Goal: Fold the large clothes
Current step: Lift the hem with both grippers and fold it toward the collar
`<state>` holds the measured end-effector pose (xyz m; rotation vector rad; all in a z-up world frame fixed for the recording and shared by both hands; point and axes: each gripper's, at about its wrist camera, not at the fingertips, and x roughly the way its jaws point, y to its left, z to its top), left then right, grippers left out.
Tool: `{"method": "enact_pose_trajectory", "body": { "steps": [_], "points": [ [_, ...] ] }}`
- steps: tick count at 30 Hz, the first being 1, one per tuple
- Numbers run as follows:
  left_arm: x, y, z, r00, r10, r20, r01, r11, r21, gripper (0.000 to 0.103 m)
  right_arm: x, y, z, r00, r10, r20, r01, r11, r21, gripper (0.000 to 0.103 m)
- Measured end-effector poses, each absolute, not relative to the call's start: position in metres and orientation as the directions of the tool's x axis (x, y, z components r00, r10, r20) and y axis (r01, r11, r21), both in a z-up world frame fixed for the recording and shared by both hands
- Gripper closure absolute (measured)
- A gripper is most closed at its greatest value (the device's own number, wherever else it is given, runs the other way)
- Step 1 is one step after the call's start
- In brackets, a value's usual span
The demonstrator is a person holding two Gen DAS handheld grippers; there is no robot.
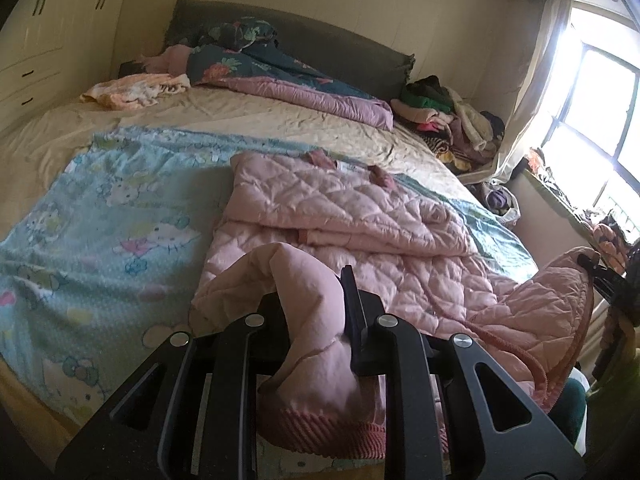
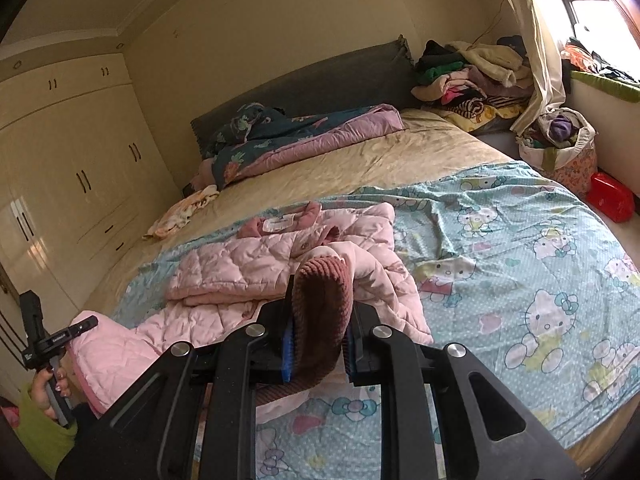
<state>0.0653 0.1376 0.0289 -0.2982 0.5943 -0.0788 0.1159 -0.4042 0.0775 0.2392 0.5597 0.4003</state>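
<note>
Jaws of left gripper [image 1: 316,300] clamped on a fold of pink quilted jacket [image 1: 344,216] near its ribbed hem; jaws of right gripper [image 2: 320,320] pinching the ribbed cuff [image 2: 324,292]. Jacket spread just ahead on blue cartoon sheet [image 2: 520,248], collar farthest away, lower edge lifted off bed [image 1: 240,112].

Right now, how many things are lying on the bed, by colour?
Pink: 1, the quilted jacket, held by the left gripper and the right gripper
Light blue: 1, the cartoon cat sheet
Dark floral and purple: 1, the comforter
Peach and white: 1, the small crumpled cloth
Total: 4
</note>
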Motion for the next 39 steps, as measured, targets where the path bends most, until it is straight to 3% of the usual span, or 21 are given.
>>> {"method": "enact_pose_trajectory", "body": {
  "steps": [22, 39],
  "points": [
    [0.105, 0.153, 0.090, 0.902, -0.137, -0.410, -0.006, 0.944, -0.330, 0.090, 0.150, -0.400, 0.127, 0.844, 0.379, -0.380, -0.268, 0.911, 0.313, 0.086],
    [0.141, 0.164, 0.122, 0.919, -0.125, -0.374, -0.016, 0.935, -0.354, 0.090, 0.190, -0.394, 0.158, 0.865, 0.337, -0.372, -0.215, 0.918, 0.332, 0.086]
  ]
}}
